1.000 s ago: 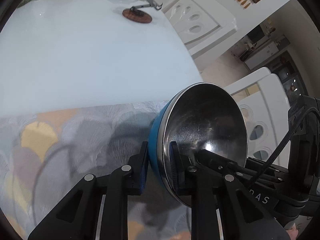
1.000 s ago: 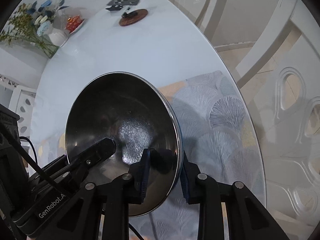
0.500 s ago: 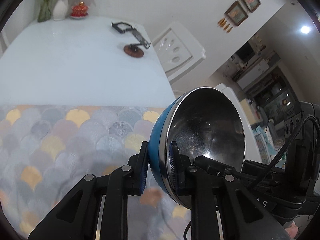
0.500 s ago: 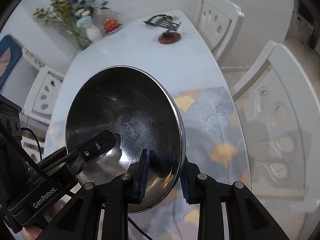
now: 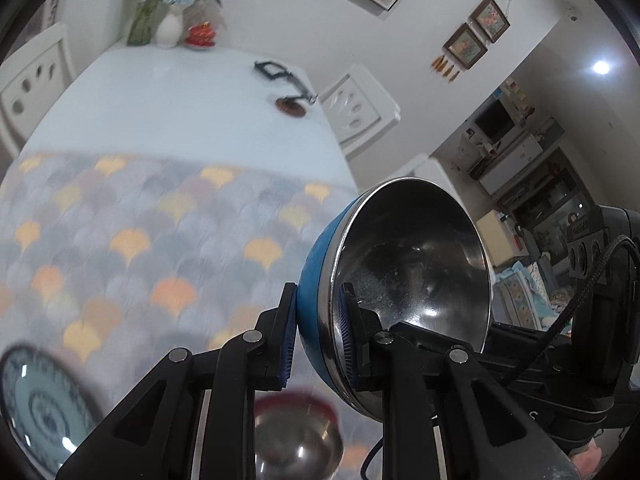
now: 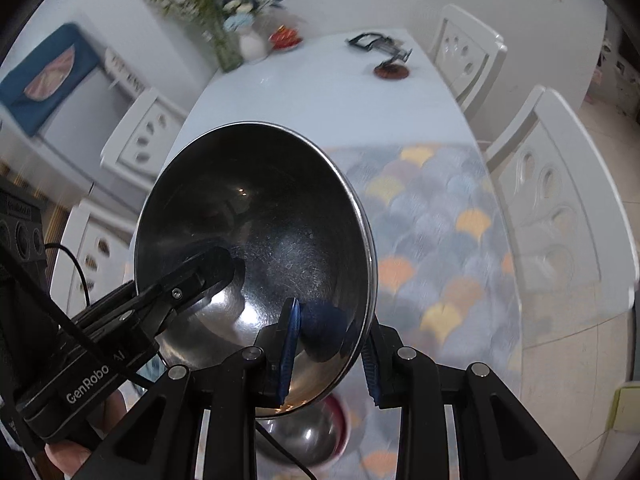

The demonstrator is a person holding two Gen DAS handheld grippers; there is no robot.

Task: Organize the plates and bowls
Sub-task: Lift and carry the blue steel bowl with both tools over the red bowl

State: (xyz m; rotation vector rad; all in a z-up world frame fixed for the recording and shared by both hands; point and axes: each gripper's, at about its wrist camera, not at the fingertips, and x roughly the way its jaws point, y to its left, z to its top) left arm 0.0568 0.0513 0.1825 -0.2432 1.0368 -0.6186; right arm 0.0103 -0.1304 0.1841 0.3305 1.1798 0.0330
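A steel bowl with a blue outside [image 5: 412, 272] hangs tilted above the table, gripped at its rim from two sides. My left gripper [image 5: 318, 332] is shut on the near rim, one pad on the blue outside and one inside. My right gripper [image 6: 330, 348] is shut on the opposite rim of the same bowl [image 6: 256, 232]. A finger of the left gripper [image 6: 208, 268] shows inside the bowl in the right wrist view. Below the bowl a smaller steel bowl with a red outside [image 5: 296, 436] [image 6: 316, 432] stands on the mat. A blue-patterned plate [image 5: 40, 404] lies at the lower left.
A fan-patterned placemat [image 5: 140, 240] [image 6: 432, 240] covers the near end of the white table [image 5: 160, 100]. At the far end are a flower vase [image 5: 168, 28], a red dish [image 5: 202, 36] and a phone stand [image 5: 290, 100]. White chairs [image 6: 556, 208] line both sides.
Both grippers have risen and pulled back with the blue bowl held between them. More of the mat shows, and the red bowl and the plate have come into view below.
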